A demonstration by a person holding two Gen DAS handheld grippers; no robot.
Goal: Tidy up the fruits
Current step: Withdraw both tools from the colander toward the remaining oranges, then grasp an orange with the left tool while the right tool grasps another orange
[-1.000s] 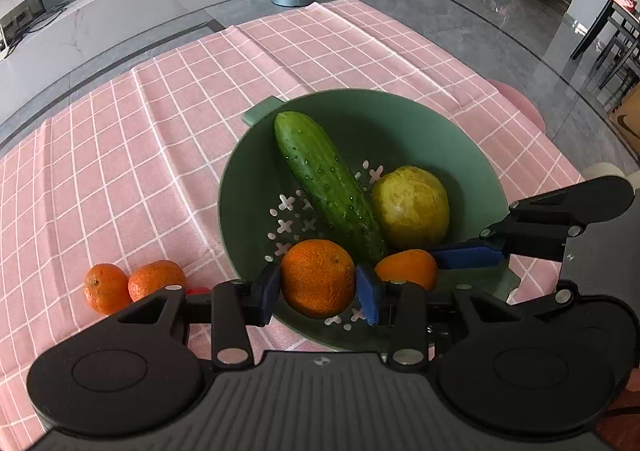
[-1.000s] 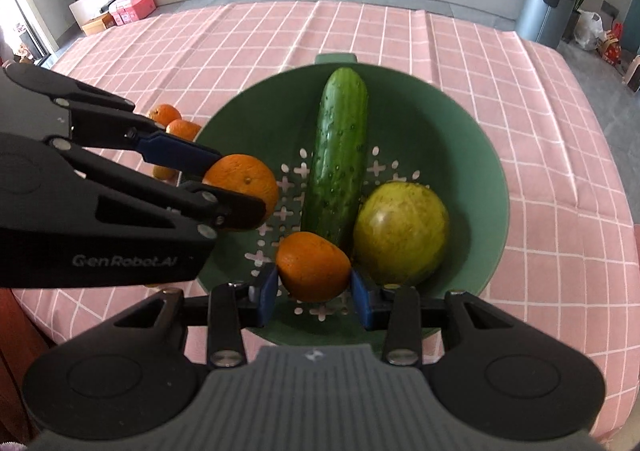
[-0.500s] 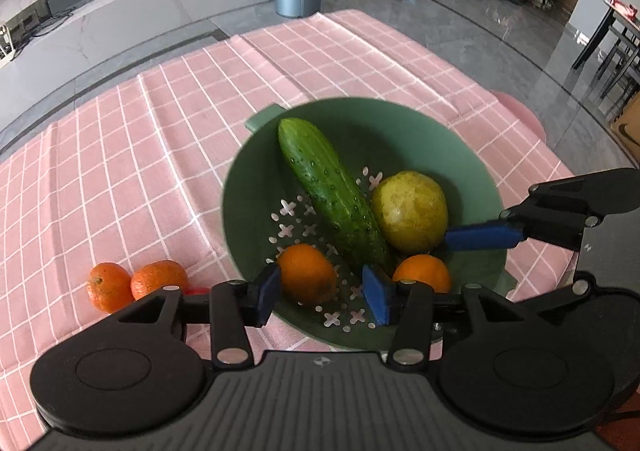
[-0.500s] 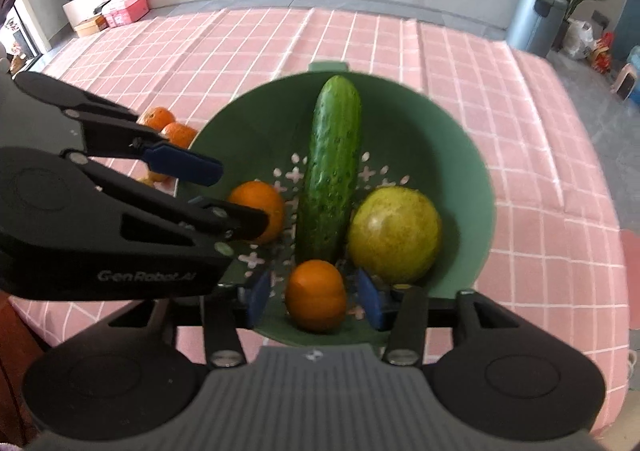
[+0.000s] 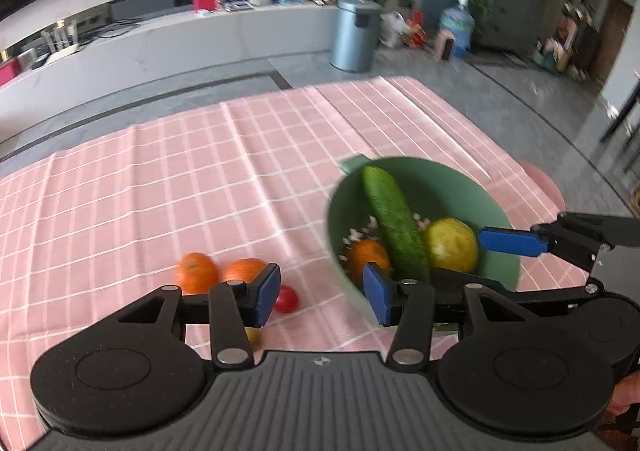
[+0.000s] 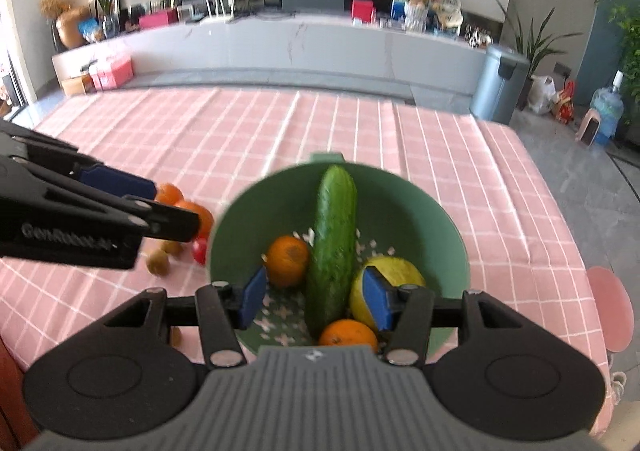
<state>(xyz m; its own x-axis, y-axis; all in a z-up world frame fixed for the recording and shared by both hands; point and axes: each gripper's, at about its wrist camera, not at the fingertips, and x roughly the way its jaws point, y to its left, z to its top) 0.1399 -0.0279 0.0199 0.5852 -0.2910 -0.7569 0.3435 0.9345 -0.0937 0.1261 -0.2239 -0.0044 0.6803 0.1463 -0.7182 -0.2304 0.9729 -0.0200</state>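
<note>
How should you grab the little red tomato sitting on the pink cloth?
Grip the red tomato across its round middle, coming from above. It is small and smooth, and two oranges sit close beside it, so a sideways reach would probably bump them. The open left gripper is nearest.

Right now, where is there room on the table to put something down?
Bare pink cloth lies beyond the green bowl and right of it. It is crowded left of the bowl: two oranges, a red tomato and small brown fruits.
</note>
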